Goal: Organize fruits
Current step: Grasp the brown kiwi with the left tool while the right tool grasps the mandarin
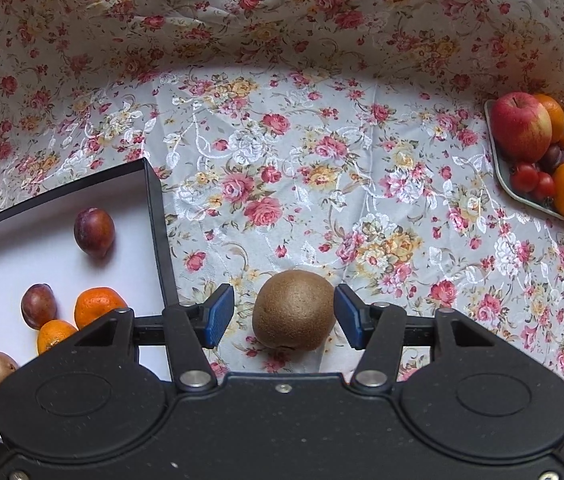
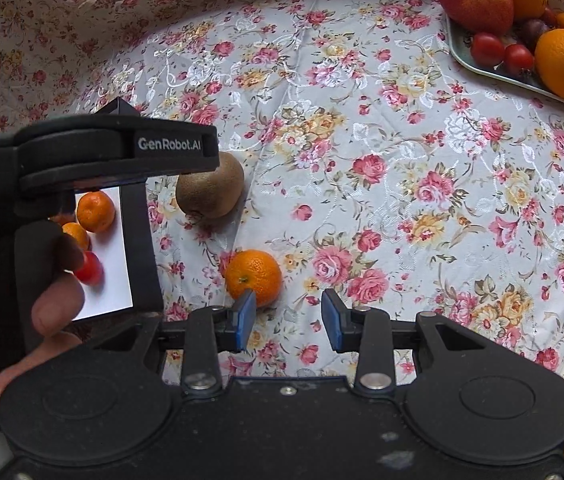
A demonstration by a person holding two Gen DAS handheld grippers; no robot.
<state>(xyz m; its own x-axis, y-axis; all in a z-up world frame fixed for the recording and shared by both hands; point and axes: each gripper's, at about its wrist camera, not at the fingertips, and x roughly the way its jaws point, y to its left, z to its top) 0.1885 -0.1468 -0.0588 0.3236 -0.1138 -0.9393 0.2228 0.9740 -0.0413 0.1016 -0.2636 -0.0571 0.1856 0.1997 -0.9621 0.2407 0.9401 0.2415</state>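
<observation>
Hovering low over the flowered tablecloth, the left gripper has its blue pads spread on either side of a kiwi, with a gap showing on each side, so it looks released and lined up to close rather than already holding. That fits the job: the kiwi lies just outside the black-rimmed tray, which has a white floor and already holds plums, small oranges, a cherry tomato and another kiwi, so I'd guess this one goes in next.

The right gripper is also spread open and holds nothing. A loose mandarin sits just ahead of its left pad, slightly off to that side, seemingly the next pick for that hand. Far across the cloth, a pale green plate carries an apple, big oranges, tomatoes and a dark plum.

From the right camera, the left tool's body and the person's hand cover most of the tray. In the left view, the gripper body hides the tray's near part, and whether the pads graze the kiwi's skin is hard to tell.
</observation>
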